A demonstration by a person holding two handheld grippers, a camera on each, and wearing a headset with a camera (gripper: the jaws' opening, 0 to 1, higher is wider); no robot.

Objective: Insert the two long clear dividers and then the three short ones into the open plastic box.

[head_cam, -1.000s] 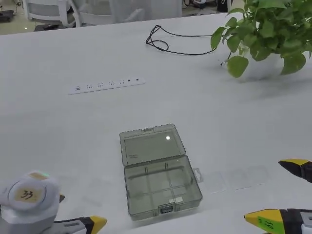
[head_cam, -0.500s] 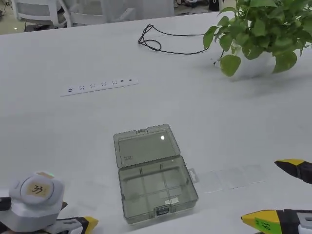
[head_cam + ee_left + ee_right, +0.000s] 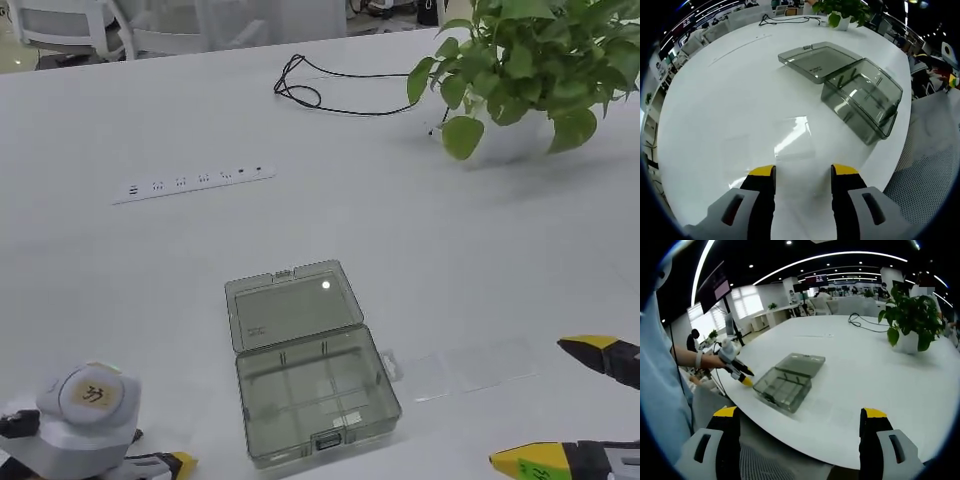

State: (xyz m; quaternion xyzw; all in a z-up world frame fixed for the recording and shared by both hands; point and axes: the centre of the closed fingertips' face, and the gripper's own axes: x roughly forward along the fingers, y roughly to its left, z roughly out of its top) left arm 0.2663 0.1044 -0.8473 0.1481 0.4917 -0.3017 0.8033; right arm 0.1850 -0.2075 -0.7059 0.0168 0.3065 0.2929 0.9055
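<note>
Looking down on plastic box (image 3: 318,400), open on white table (image 3: 120,300), lid (image 3: 290,308) laid flat on the far side and joined along the hinge. Cannot tell whether the lines inside the tray are moulded ribs or fitted pieces. Just right of the box, flat on the table: clear dividers (image 3: 478,364) (faint, edges barely readable). Left of the box, another clear sheet (image 3: 794,139), flat, just ahead of left gripper (image 3: 803,171). Jaws there spread, nothing between them, low over the table. Same for right gripper (image 3: 800,412): released, jaws wide apart, empty, near the table's front edge right of the box. Farther back: power strip (image 3: 190,183), black cable (image 3: 330,88), potted plant (image 3: 520,60).
</note>
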